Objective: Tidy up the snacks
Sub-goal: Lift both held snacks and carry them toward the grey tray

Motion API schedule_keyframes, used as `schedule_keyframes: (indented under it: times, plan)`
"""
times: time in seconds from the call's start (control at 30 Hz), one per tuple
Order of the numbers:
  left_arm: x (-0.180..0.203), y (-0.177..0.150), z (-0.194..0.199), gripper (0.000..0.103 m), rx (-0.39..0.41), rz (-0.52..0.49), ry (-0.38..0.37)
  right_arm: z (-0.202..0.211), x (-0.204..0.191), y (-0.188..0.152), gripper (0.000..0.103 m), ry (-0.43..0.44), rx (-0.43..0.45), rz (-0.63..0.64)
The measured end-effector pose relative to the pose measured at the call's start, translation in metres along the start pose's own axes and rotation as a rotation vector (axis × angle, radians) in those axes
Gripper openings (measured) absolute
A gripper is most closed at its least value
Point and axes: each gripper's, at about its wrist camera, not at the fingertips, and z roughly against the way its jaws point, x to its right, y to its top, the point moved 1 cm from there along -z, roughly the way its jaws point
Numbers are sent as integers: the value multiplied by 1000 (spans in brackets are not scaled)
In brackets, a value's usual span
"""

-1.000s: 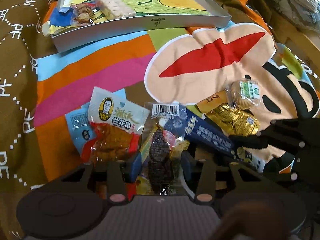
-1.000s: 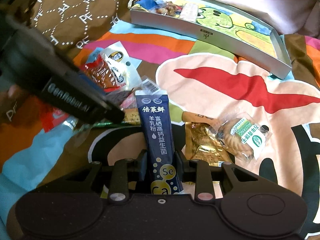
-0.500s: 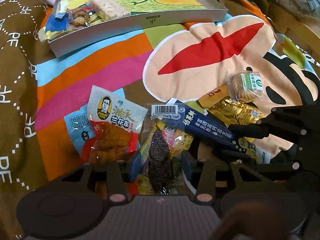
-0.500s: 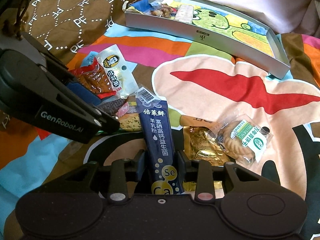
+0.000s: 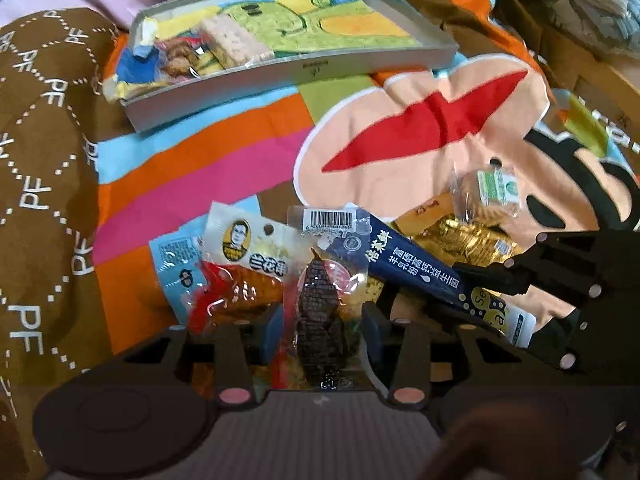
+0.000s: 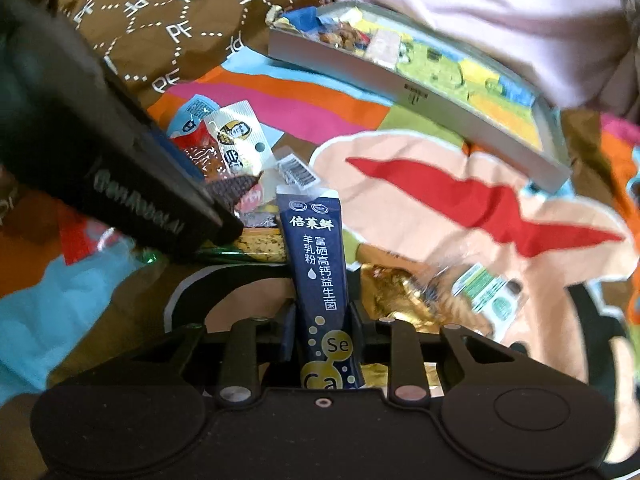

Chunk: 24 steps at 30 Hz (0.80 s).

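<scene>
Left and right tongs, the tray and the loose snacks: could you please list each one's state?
Left tongs: shut on dark snack packet.
Right tongs: shut on navy sachet.
Tray: open, two snacks at one end.
Gold packet: sealed, lying on blanket.
Biscuit packet: sealed, on blanket.

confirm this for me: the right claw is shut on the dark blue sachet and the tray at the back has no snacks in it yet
Not quite. The right claw is shut on the sachet, but the tray already holds snacks at its left end, as the left wrist view shows.

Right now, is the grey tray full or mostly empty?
Mostly empty: the grey tray holds only a few snack packets at one end; its printed floor shows elsewhere.
</scene>
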Motion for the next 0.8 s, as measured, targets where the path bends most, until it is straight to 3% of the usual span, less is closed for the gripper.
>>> schedule_keyframes:
  times: [0.37,0.57,0.8]
  plan:
    - [-3,8,33,46,176,39,22,15,-12,4,28,-168,127,125]
    - [-7,19,37,46,266,72,55,20,2,15,28,-258,214,113]
    - [-19,60,40,46,352,131,85,16,35,44,28,-350,343,35]
